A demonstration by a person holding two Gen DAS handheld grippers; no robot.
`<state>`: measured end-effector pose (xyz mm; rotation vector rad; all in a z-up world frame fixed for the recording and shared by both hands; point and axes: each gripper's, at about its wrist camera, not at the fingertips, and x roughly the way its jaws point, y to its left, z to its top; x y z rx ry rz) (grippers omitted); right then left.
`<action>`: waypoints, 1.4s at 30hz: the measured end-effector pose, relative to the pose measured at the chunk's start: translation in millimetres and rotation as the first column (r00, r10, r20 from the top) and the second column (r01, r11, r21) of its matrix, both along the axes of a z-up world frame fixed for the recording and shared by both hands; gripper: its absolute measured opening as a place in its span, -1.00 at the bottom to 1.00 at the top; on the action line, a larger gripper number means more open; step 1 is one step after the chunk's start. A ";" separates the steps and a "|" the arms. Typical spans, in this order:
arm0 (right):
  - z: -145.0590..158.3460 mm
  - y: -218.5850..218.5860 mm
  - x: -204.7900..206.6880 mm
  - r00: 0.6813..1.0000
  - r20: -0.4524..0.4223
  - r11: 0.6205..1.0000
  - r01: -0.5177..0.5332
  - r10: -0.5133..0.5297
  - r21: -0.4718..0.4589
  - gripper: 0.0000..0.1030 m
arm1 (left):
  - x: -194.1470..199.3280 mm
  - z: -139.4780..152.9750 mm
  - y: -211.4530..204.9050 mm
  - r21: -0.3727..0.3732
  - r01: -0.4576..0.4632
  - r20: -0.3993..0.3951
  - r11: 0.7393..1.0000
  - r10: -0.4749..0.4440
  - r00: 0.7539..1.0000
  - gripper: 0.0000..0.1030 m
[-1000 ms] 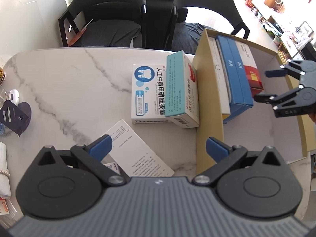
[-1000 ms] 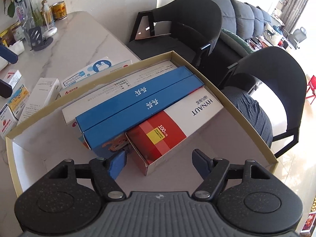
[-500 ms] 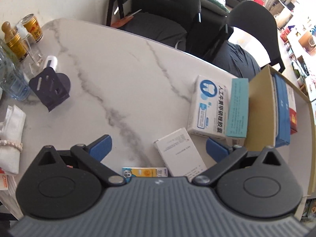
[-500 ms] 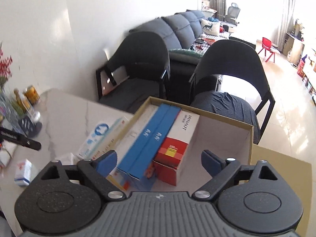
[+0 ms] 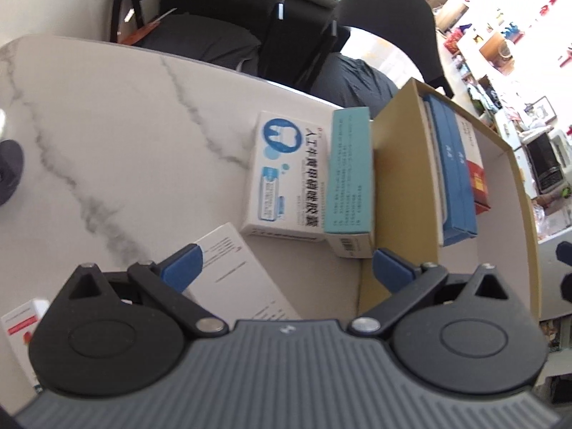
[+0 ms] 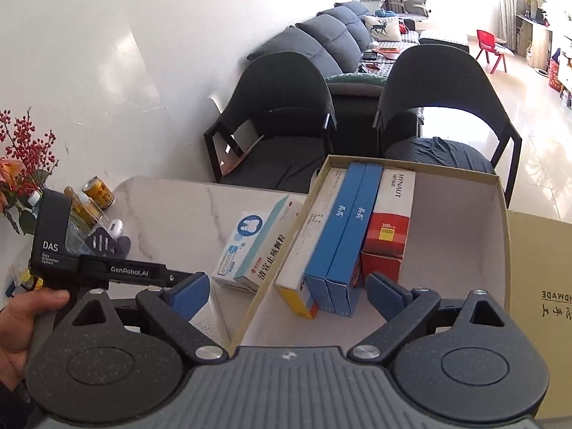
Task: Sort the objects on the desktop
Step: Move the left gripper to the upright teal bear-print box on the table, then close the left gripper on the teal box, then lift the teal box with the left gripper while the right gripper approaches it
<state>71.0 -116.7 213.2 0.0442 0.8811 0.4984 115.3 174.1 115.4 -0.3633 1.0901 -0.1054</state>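
The left claw is held wide open and empty above the counter. The white box lies just below and left of it, its long axis diagonal. The right claw, also open and empty, hangs over the carton, farther off.

My left camera sits low over the white marble table, close up, and looks along it toward the two black chairs. My right camera sits higher and farther back, above the near end of the open brown cardboard box, and faces the same chairs. Both cameras see the box and the white medicine carton with a blue tooth picture.
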 end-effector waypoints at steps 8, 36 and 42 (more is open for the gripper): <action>-1.9 13.3 -12.2 1.000 -0.014 0.998 0.026 -0.026 -0.051 0.64 | 36.6 -29.0 -14.2 -0.092 0.063 -0.014 0.994 -0.065 0.998 1.00; -17.1 18.3 -10.3 0.994 -0.077 0.995 0.073 -0.078 -0.060 0.43 | 25.4 -32.6 -6.2 -0.110 0.109 0.006 0.988 -0.109 0.994 -0.30; -18.1 27.4 2.0 0.989 -0.119 0.996 0.090 -0.092 -0.022 0.27 | -9.8 -14.3 7.7 -0.053 0.066 0.023 0.996 -0.065 0.998 -0.30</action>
